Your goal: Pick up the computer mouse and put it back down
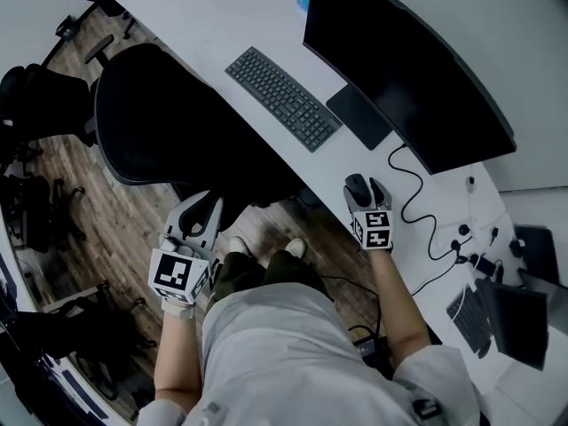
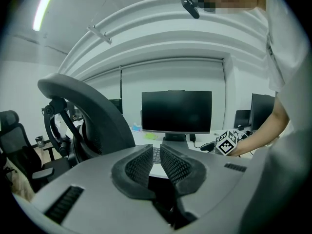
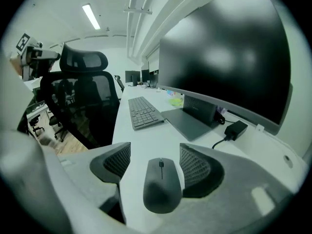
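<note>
The mouse [image 3: 162, 184] lies flat on the white desk [image 3: 146, 140], some way along the desk from the keyboard [image 3: 144, 112] toward the person's right, with its front pointing roughly toward the keyboard. It sits between the jaws of the right gripper [image 3: 155, 152], which reaches in from the desk's front edge. Those jaws are spread wide on either side of the mouse and have not closed on it. The left pad [image 3: 119, 161] stands off with a strip of bare desk showing, while the right pad [image 3: 192, 165] is just beside the mouse's flank; whether it touches I cannot tell. The left gripper [image 2: 157, 152] hangs well apart from the keyboard, off the desk and above the wooden floor [image 1: 133, 211]. Its jaws are drawn together with only a thin slit between the ribbed pads, and nothing is held there.
</note>
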The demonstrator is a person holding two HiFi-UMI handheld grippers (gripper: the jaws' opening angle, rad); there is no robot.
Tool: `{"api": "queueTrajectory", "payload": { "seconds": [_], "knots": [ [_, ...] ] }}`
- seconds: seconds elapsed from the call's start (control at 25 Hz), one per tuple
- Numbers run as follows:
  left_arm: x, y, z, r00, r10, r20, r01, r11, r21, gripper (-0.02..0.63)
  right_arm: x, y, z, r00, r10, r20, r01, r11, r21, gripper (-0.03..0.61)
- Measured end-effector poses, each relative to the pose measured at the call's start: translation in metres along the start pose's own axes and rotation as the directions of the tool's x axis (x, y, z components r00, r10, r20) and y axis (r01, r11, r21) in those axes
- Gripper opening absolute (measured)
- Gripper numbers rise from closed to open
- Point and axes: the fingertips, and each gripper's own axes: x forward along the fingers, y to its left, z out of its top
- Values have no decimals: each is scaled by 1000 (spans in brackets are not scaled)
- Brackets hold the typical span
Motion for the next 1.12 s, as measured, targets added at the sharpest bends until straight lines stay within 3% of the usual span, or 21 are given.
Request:
{"api": "queueTrajectory", "payload": {
  "seconds": [0.44, 1.12],
  "knots": [
    [-11, -7, 4, 992, -114, 54, 117, 991, -64, 49, -68, 48, 99, 983, 59, 172, -58, 998, -15, 298],
    [-16, -12, 35, 945, -286, 161, 301, 950, -81, 64, -167, 148, 216, 906, 162, 392, -136, 986, -93, 275]
  ]
}}
